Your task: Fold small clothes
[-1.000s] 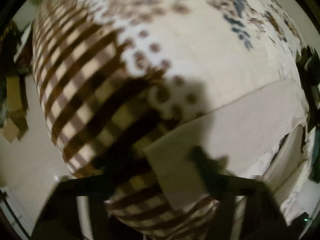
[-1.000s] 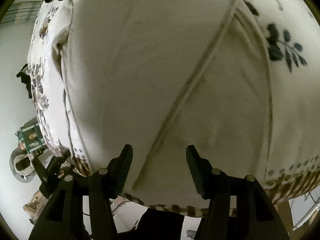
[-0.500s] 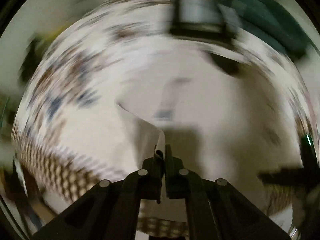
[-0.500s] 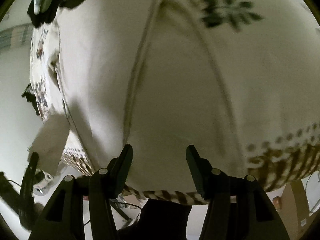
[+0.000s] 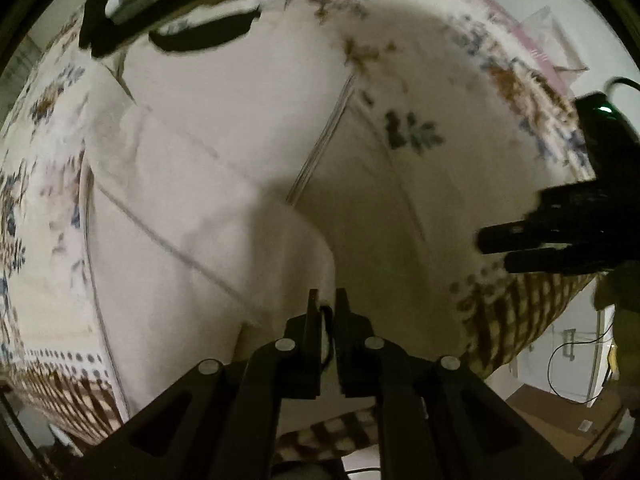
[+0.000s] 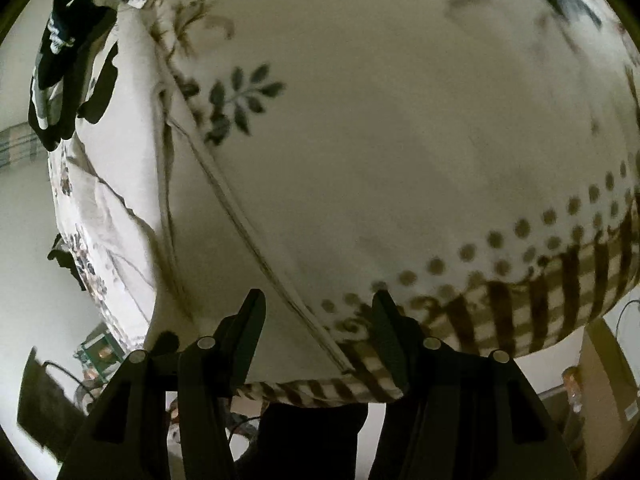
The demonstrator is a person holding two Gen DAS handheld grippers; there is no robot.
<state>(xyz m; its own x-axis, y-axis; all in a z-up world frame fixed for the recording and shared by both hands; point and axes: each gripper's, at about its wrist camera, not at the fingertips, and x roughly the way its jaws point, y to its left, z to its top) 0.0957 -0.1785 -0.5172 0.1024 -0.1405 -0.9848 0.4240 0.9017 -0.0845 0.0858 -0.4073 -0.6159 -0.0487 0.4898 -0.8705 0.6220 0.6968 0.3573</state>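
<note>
left gripper (image 5: pixel 327 300) clamps cream garment (image 5: pixel 224 240) | right gripper (image 6: pixel 318 304) released | dark clothes (image 5: pixel 172 8) behind, blurry, probably piled

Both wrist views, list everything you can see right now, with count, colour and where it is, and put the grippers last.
white garment: one, cream-white, spread on the tablecloth, a corner lifted in the left gripper.
tablecloth: one, cream with blue-brown florals, dots and a brown checked border, covering the table.
dark clothes: one pile, black with pale parts, at the table's far edge.
cardboard box: one, brown, on the floor, lower right in the left view.
left gripper: one, black, shut on the white garment's corner.
right gripper: one, black, open, over the table's near edge by the garment's hem; also visible at the right of the left view.
</note>
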